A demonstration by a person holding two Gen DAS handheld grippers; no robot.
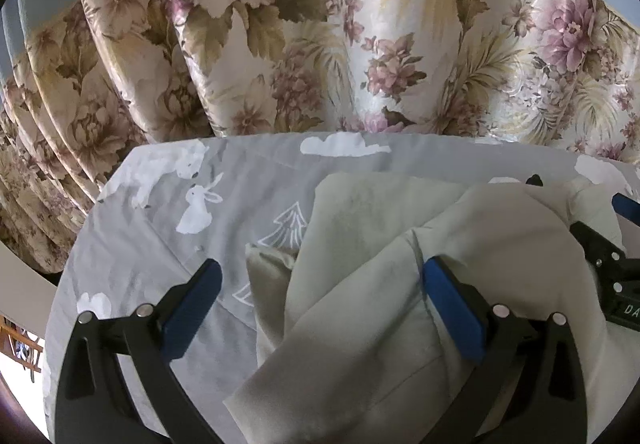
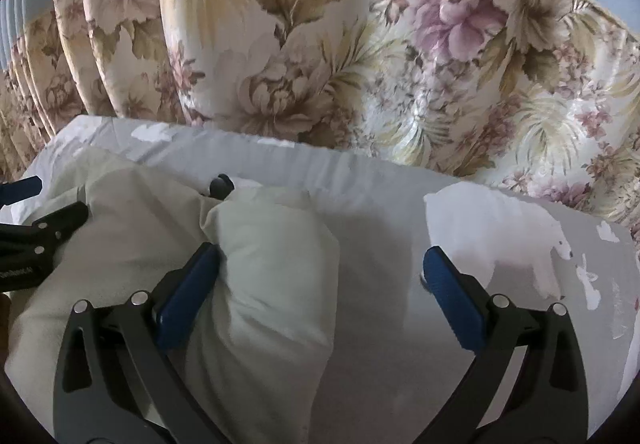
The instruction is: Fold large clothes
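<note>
Your left gripper [image 1: 320, 284] and right gripper [image 2: 320, 272] both stand with jaws wide apart, clamped on nothing, over a pale garment [image 1: 380, 264] bunched in the middle of the grey printed sheet [image 1: 160, 228], well short of its far edge by the flowered curtain [image 1: 320, 44]. The folding looks barely begun: the cloth lies in loose, overlapping layers, possibly partly doubled over, and you have smoothing and squaring left.

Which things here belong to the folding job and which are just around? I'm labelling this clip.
Part of the job:
- pale green garment, bunched on the bed
- left gripper, open over it
- right gripper, open, one finger against the cloth

Just around:
- grey bedsheet printed with rabbits, trees and clouds
- floral curtain behind
</note>
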